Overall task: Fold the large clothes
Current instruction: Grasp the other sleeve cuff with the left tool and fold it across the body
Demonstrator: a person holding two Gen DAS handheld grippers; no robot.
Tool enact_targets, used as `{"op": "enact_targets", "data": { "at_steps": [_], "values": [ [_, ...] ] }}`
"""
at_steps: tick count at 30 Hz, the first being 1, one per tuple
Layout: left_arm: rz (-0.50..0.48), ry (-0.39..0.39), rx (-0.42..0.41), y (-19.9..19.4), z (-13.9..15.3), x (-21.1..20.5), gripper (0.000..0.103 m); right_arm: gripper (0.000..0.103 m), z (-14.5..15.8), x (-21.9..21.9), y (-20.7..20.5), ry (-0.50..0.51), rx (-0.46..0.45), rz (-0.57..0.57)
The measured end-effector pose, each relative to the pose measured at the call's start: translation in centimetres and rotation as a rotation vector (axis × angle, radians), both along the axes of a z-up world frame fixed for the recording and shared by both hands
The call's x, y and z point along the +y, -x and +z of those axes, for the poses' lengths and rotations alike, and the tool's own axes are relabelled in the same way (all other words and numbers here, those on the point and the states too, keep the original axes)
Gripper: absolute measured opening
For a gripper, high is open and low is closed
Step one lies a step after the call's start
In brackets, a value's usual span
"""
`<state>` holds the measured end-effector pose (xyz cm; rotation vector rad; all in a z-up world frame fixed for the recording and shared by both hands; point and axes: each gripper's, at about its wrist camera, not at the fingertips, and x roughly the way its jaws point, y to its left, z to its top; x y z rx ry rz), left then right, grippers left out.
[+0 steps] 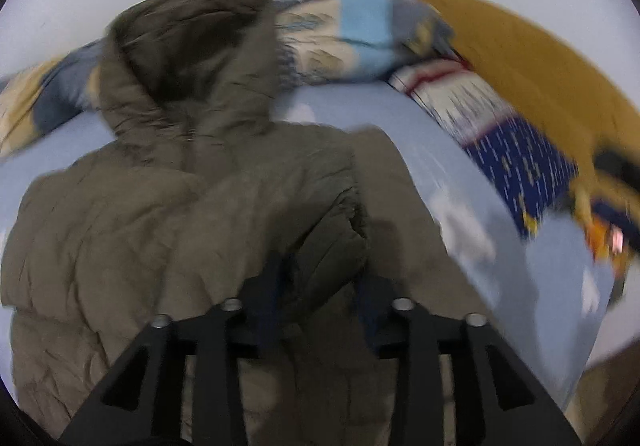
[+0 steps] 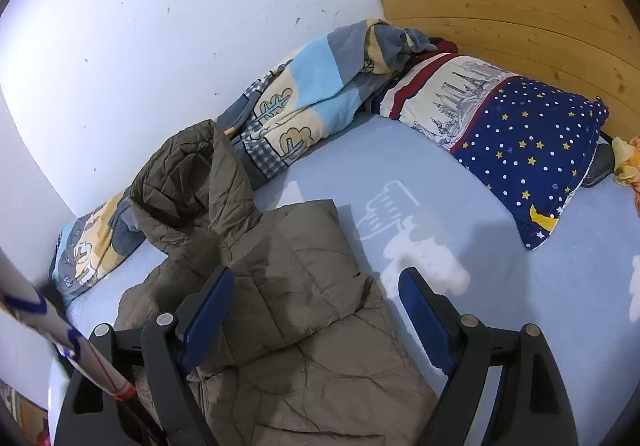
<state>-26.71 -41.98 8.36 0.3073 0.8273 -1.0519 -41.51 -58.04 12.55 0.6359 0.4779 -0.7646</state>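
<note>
Olive padded coat lying on the bed, hood toward the wall and resting against a patterned blanket. One side of the coat is folded over its middle. Left tongs are clenched on a fold of the coat; this view is blurred. Right tongs hang released above the coat, blue pads wide apart, one over the coat, the other over the sheet. A starred pillow lies by the wooden headboard.
</note>
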Motion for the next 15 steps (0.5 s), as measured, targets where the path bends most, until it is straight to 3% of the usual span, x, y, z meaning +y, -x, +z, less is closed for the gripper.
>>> {"op": "enact_targets", "data": {
  "at_steps": [1, 3, 6, 11, 15],
  "values": [
    [-0.03, -0.007, -0.041, 0.9, 0.4, 0.3, 0.054, 0.088, 0.0, 0.0, -0.1, -0.002, 0.0, -0.001],
    [-0.063, 0.026, -0.085, 1.5, 1.6, 1.6, 0.064, 0.088, -0.1, 0.0, 0.0, -0.009, -0.004, 0.001],
    [-0.036, 0.05, -0.137, 0.4, 3.3, 3.3, 0.065, 0.088, -0.2, 0.0, -0.4, -0.007, -0.002, 0.003],
    [0.196, 0.016, -0.134, -6.8, 3.7, 8.0, 0.065, 0.088, -1.3, 0.5, -2.6, -0.016, 0.022, 0.079],
    [0.357, -0.038, -0.114, -11.6, 2.0, 11.7, 0.065, 0.076, -3.1, 1.7, -5.9, -0.012, 0.08, 0.186]
  ]
}}
